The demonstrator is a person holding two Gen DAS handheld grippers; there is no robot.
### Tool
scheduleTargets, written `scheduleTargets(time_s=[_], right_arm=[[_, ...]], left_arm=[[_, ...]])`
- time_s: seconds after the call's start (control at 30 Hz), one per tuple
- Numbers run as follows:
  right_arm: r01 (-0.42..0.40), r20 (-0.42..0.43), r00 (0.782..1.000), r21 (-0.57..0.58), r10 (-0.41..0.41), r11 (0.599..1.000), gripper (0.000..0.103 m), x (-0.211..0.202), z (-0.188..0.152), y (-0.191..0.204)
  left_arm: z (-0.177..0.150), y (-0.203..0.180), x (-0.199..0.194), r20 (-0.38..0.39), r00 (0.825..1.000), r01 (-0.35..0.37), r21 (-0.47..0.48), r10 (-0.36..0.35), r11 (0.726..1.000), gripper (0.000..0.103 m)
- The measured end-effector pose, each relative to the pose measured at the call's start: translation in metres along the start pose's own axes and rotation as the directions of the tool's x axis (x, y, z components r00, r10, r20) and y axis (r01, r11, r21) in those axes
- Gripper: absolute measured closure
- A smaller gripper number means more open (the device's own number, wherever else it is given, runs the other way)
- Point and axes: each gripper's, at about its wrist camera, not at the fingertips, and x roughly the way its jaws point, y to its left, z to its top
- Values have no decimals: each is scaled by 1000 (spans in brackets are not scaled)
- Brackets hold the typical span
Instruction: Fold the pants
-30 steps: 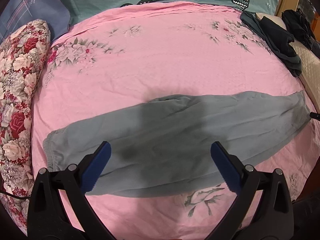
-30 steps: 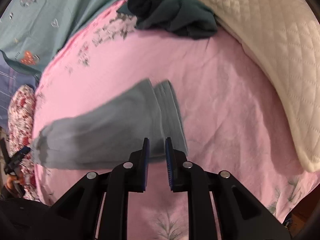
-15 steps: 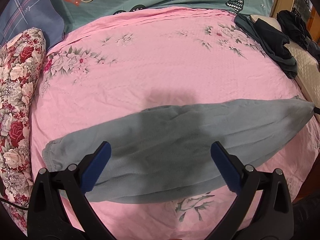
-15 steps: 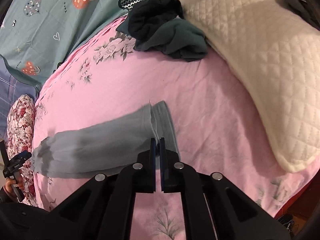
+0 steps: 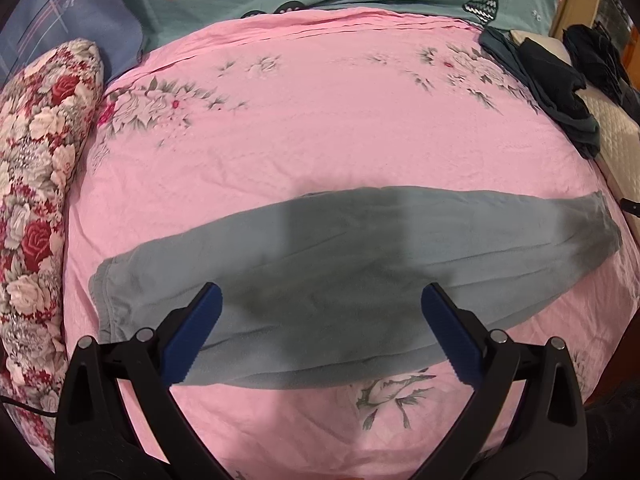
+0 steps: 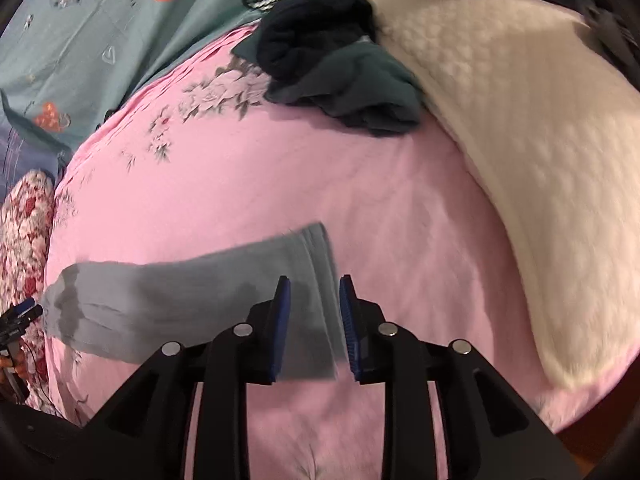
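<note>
Grey soft-fabric pants (image 5: 340, 280), folded lengthwise, on pink floral bed sheet (image 5: 320, 120).
Legs stacked into one long strip; crosswise folds remain. Left claw (image 5: 320, 336) wide open, empty, strip's middle beyond it. Right claw (image 6: 314, 326) opening, cuff end lying just ahead between its pads, unpressed.

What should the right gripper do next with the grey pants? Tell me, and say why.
Probably lift the right gripper clear: its jaws are opening and nothing is gripped. The grey pants lie flat, lengthwise, on the pink sheet.
</note>
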Motion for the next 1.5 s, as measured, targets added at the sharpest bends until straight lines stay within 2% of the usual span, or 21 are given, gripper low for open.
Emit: scheduleTargets(time_s=[0.13, 0.23, 0.3, 0.33, 0.4, 0.5, 0.57, 0.63, 0.67, 0.73, 0.77, 0.8, 0.9, 1.0, 1.07, 1.13, 1.2, 1.27, 1.37, 1.43, 1.5], right_arm=[[-1, -69, 998, -77, -4, 997, 78, 39, 18, 14], [42, -125, 990, -127, -58, 991, 78, 59, 20, 21], [23, -115, 993, -161, -42, 987, 93, 59, 19, 27], [30, -108, 993, -170, -49, 985, 97, 56, 19, 29], [48, -71, 996, -163, -60, 985, 99, 46, 20, 27], [47, -17, 999, -70, -48, 996, 99, 31, 22, 11], [66, -38, 997, -47, -68, 997, 99, 38, 17, 5], [104, -105, 988, -68, -111, 992, 97, 56, 9, 7], [127, -93, 987, -89, -135, 988, 97, 57, 7, 10], [177, -100, 977, -97, -186, 980, 72, 51, 14, 18], [221, -81, 971, -76, -227, 972, 70, 41, 18, 23], [221, -55, 973, -66, -224, 973, 70, 30, 22, 30], [88, -1, 996, -90, -89, 992, 69, 5, 32, 69], [-90, -15, 996, -216, 89, 972, 69, 5, 42, 144], [-245, -82, 969, -286, 231, 926, 68, 20, 49, 206], [-379, -161, 925, -314, 345, 870, 68, 38, 52, 255], [-517, -274, 852, -320, 445, 794, 68, 65, 53, 312], [-617, -382, 779, -323, 498, 717, 68, 89, 49, 361], [-675, -499, 722, -353, 480, 648, 68, 133, 43, 418], [-699, -564, 690, -353, 455, 622, 68, 159, 39, 446], [-700, -624, 677, -381, 390, 604, 68, 184, 35, 468]], left_arm=[[-5, 2, -6, 0, 1000, -18, -9, 18, 1000, 2], [-9, 5, -8, -1, 999, -41, -9, 41, 999, 2], [-11, 10, -10, 0, 999, -52, -26, 52, 998, 2], [-12, 12, -10, -2, 999, -53, -35, 53, 998, 2], [-12, 16, -9, -4, 998, -56, -52, 56, 997, 2], [-15, 17, -8, -4, 999, -50, -65, 50, 997, 2], [-18, 16, -3, -11, 999, -47, -59, 47, 997, 2], [-23, 16, 3, -28, 998, -53, -56, 52, 997, 2], [-26, 17, 4, -32, 998, -55, -59, 53, 997, 2], [-30, 22, 3, -27, 998, -51, -72, 49, 996, 2], [-32, 26, 2, -17, 999, -51, -77, 50, 996, 2], [-34, 30, 0, -5, 999, -51, -79, 51, 996, 2], [-35, 34, 1, 27, 999, -45, -52, 46, 998, 2], [-27, 28, 14, 54, 998, -40, 12, 40, 999, 2], [-23, 28, 28, 48, 999, 2, 8, -3, 1000, 3], [-26, 28, 44, 21, 998, 60, -16, -59, 998, 4], [-33, 27, 56, -4, 996, 93, -20, -93, 996, 4], [-42, 22, 67, -30, 994, 104, -8, -104, 995, 4], [-52, 13, 68, 1, 998, 68, 59, -69, 996, 5], [-53, 16, 68, 11, 996, 85, 49, -85, 995, 5], [-54, 18, 67, 17, 995, 101, 48, -102, 994, 5]])
